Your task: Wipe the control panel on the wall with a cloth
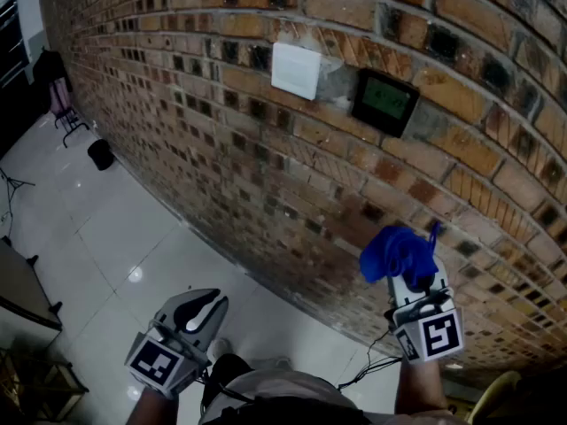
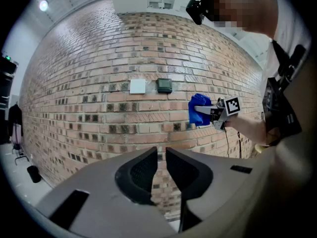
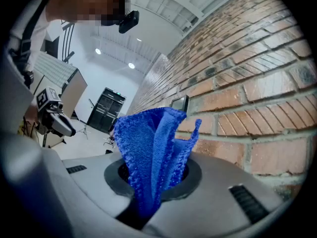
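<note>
While your right tool [image 1: 413,277] grips the blue cloth [image 1: 390,255] below the control panel [image 1: 384,101], its display unreadable, your left tool [image 1: 205,306] hangs empty, jaws barely apart.

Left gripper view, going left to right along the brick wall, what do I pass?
white switch plate → dark control panel → blue cloth → right gripper holding the cloth

A large hall, perhaps a studio: long brick wall [image 1: 221,149], glossy tiled floor [image 1: 106,237] at its foot, lamp-lit ceiling [image 3: 116,46] above.
</note>
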A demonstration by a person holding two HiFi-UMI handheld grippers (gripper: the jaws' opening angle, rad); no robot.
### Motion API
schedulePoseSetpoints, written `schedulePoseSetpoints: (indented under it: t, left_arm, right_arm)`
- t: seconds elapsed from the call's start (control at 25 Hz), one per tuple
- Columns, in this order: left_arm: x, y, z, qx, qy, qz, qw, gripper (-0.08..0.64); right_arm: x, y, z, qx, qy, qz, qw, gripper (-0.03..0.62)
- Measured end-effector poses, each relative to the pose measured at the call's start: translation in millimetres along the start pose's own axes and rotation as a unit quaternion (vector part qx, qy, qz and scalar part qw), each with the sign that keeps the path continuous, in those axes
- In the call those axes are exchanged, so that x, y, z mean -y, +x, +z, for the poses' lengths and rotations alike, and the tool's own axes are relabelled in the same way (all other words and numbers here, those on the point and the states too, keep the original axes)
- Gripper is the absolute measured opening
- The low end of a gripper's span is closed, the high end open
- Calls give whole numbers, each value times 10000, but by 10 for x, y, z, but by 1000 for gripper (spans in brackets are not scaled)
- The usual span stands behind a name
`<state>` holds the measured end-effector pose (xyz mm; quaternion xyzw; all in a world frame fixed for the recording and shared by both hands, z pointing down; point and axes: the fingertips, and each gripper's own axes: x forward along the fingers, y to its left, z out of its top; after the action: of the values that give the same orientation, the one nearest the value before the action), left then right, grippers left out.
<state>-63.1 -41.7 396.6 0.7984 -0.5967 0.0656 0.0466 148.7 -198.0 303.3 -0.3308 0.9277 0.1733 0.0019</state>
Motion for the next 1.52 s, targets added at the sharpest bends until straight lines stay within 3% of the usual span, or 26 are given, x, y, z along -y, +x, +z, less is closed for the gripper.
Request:
schedulePoseSetpoints:
  t: [0.16, 0.28, 0.64, 0.84, 1.08, 1.52]
  left_arm:
    - [-423, 184, -5, 11, -24, -359, 9994, 51]
    - [-735, 316, 97, 12, 116, -872, 9961, 51]
    - [-1414, 460, 146, -67, 354, -2167, 9756, 51]
    - [-1519, 553, 106, -28, 418, -2511, 9671, 51]
    - [-1329, 642, 135, 100, 184, -2722, 9620, 51]
    - [-867, 909, 157, 11, 255, -2950, 9551, 51]
  right_arm:
    - [-17, 488, 273, 149, -294, -254, 9991, 87]
    - [-36, 846, 514, 140, -502, -518, 9973, 87]
    - [-58, 1737, 1073, -108, -1087, -1598, 9811, 88]
    - [108, 2045, 1235, -227, -1417, -1961, 9700, 89]
    - [443, 1857, 1331, -343, -1559, -2167, 9631, 89]
    - [1135, 874, 1074, -686, -1526, -2906, 9421, 89]
